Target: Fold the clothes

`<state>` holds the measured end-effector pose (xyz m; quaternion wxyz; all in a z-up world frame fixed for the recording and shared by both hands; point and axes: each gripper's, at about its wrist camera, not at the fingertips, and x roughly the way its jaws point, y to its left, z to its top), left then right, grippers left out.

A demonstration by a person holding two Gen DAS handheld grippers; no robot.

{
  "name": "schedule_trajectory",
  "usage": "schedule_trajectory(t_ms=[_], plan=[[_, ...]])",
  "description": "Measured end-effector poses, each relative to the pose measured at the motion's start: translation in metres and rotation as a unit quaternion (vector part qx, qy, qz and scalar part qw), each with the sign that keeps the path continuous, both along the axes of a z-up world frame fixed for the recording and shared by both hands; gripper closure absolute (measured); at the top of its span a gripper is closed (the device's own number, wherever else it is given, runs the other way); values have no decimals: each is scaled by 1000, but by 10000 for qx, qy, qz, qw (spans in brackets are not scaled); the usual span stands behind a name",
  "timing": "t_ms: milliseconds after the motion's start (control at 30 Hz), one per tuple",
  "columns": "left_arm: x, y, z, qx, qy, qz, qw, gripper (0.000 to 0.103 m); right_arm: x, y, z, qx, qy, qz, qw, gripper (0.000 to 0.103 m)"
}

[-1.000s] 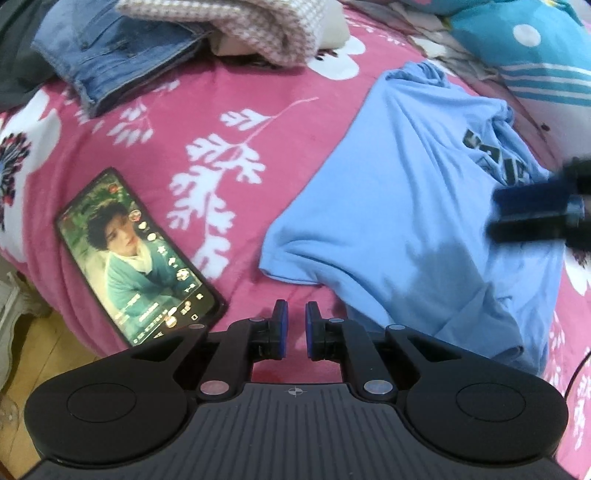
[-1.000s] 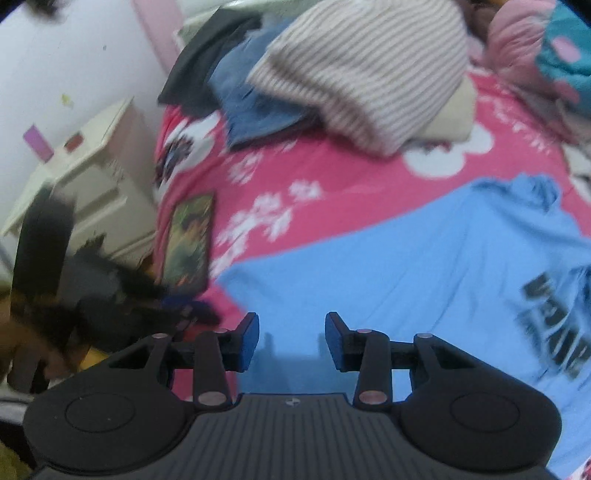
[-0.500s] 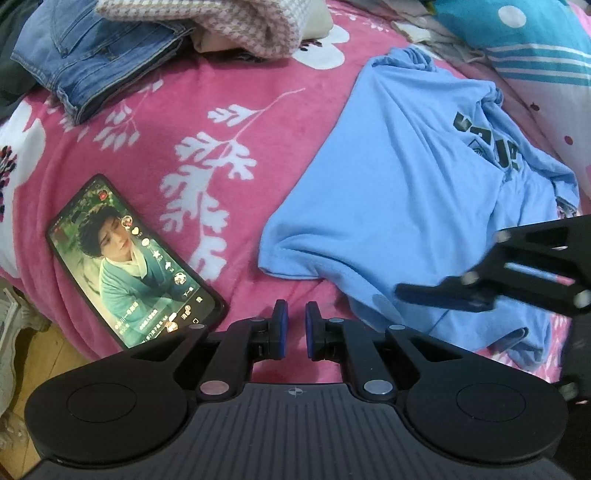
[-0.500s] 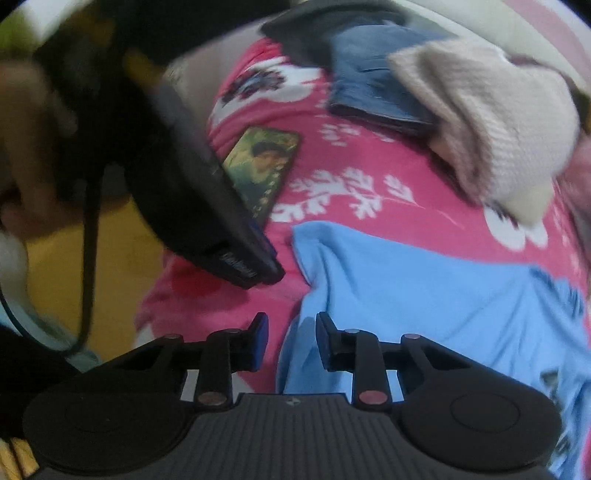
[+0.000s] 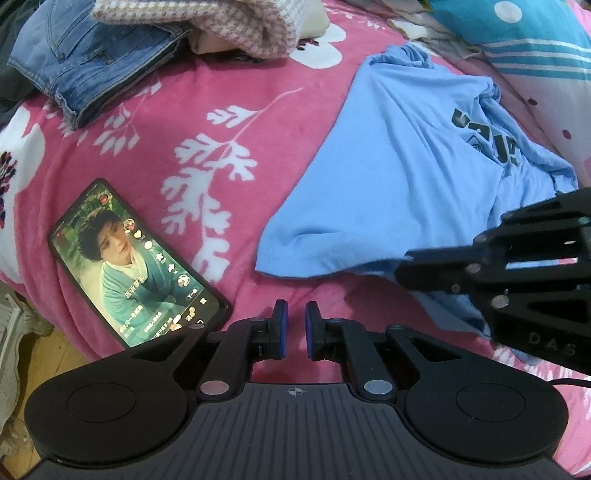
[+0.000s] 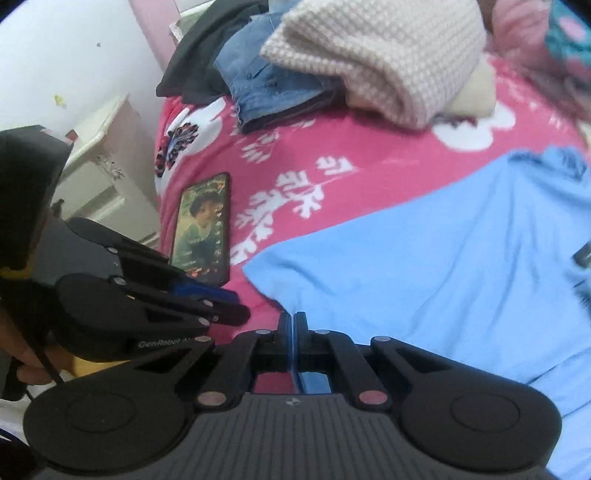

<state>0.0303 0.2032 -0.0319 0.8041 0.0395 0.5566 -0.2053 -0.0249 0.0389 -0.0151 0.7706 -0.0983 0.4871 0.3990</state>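
A light blue T-shirt (image 5: 388, 177) with dark lettering lies spread, somewhat wrinkled, on the pink flowered bedspread (image 5: 207, 103). In the right wrist view the T-shirt (image 6: 424, 266) fills the right half. My right gripper (image 6: 292, 321) is closing, and its pads meet on the shirt's near hem corner. From the left wrist view the right gripper (image 5: 402, 267) reaches in from the right onto that hem. My left gripper (image 5: 294, 325) hovers over bare bedspread left of the shirt, its jaws almost together with nothing between them. It also shows as the left gripper (image 6: 221, 301) at the left.
A lit phone (image 5: 136, 266) lies near the bed's edge, left of the shirt. Folded jeans (image 5: 92, 55) and a knitted sweater (image 5: 221, 22) are piled at the far side. Pillows (image 5: 517, 40) lie at the far right. A white nightstand (image 6: 107, 162) stands beside the bed.
The right gripper has come down to the shirt's near hem and its jaws have drawn together there. The left gripper has stayed in place, still nearly closed.
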Motion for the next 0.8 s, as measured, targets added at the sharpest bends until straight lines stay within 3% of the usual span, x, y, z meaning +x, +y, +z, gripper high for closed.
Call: schedule_trajectory(t_ms=[167, 233, 333, 467, 633, 800], plan=[[3, 2, -1, 49, -16, 54, 10000, 95, -5, 17, -32, -54, 464, 425, 9980, 103], [4, 2, 0, 64, -42, 35, 10000, 94, -10, 24, -42, -216, 422, 580, 9972, 103], [6, 2, 0, 70, -81, 26, 9999, 94, -18, 22, -42, -317, 411, 598, 9969, 102], [12, 1, 0, 49, -93, 79, 9999, 84, -23, 14, -33, -535, 260, 501, 9970, 100], [19, -4, 0, 49, -148, 61, 9999, 79, -16, -2, -23, -599, 361, 71, 9975, 94], [21, -9, 3, 46, -236, -11, 9997, 74, -11, -24, -21, -527, 739, -592, 9941, 87]])
